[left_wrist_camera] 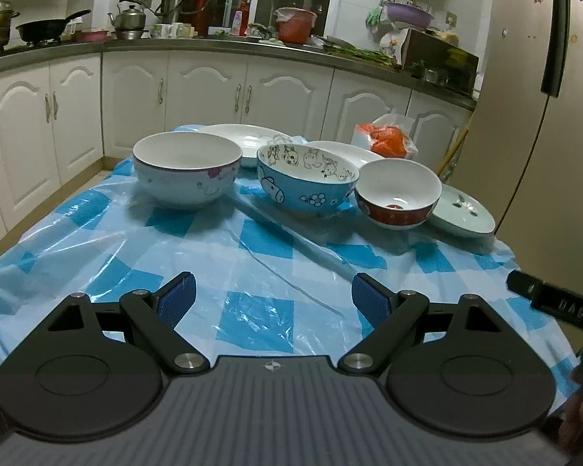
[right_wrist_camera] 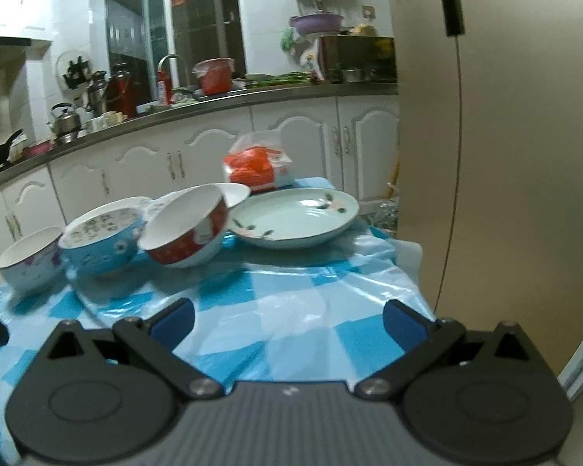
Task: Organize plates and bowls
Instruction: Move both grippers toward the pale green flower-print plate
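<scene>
Bowls: white bowl [left_wrist_camera: 187, 169], blue cartoon bowl [left_wrist_camera: 307, 180] and red-banded bowl [left_wrist_camera: 397, 198] stand in a row across the checked bench [left_wrist_camera: 252, 256].
Plates: pale green plate [right_wrist_camera: 295, 217] at the right end; two white plates [left_wrist_camera: 248, 138] behind the bowls.
Left view only: both white plates clearly.
Right view only: the green plate's flower pattern, unobstructed.
Left gripper [left_wrist_camera: 273, 299]: spread wide, empty, tilted down over the cloth.
Right gripper [right_wrist_camera: 289, 320]: spread wide, empty, tilted down.

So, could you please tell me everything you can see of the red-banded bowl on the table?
The red-banded bowl looks like glazed ceramic: white inside, a small red mark at its bottom, a wide red band with pale patterning around the outside above a white base. It stands upright and empty on the blue-checked plastic tablecloth, between the blue cartoon bowl and the pale green plate. It overlaps both in view; whether it touches either cannot be told. Neither gripper is near it.
</scene>
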`<state>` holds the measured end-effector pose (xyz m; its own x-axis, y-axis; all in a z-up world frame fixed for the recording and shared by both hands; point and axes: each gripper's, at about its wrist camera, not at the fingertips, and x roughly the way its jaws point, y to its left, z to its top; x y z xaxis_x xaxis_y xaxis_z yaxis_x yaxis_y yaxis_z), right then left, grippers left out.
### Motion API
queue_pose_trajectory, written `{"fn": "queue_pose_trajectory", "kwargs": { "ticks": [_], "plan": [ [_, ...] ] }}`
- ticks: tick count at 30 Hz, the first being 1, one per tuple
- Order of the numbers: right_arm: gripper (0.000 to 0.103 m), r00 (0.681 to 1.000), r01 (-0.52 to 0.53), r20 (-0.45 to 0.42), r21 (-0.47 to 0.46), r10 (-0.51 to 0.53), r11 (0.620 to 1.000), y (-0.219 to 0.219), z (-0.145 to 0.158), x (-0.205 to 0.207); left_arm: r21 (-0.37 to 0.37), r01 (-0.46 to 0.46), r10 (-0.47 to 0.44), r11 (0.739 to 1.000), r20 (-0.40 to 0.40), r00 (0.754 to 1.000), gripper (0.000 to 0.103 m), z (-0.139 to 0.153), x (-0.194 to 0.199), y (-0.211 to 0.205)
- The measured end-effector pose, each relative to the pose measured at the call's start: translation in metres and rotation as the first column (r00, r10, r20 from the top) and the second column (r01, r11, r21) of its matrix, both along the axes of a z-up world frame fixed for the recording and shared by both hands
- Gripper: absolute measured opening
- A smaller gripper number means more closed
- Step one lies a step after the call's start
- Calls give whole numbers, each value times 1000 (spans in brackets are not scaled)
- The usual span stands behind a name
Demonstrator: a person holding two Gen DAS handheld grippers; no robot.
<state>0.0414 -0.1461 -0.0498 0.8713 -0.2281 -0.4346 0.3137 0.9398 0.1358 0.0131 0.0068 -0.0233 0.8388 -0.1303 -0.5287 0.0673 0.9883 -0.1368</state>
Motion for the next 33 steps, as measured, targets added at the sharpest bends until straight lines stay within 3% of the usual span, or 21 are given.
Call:
{"fn": "queue_pose_trajectory", "kwargs": {
  "ticks": [10,16,23,28,33],
  "plan": [
    [102,999,33,1,85,-33,996,-36,1,17,19,45,-45,999,-8,999,103,12,14,-7],
    [102,998,53,35,118,-58,992,-61,21,37,15,142,-142,990,-3,990,103,20,27,-21],
    [102,989,105,78,189,-122,976,-96,58,74,0,241,-240,971,48,969,103,50,51,-37],
    [102,978,122,134,258,-160,958,-119,70,96,-50,298,-295,953,51,954,103,74,84,-55],
    [102,972,104,167,326,-166,940,-143,53,109,-150,294,-295,944,17,955,103,84,115,-74]
  ]
}}
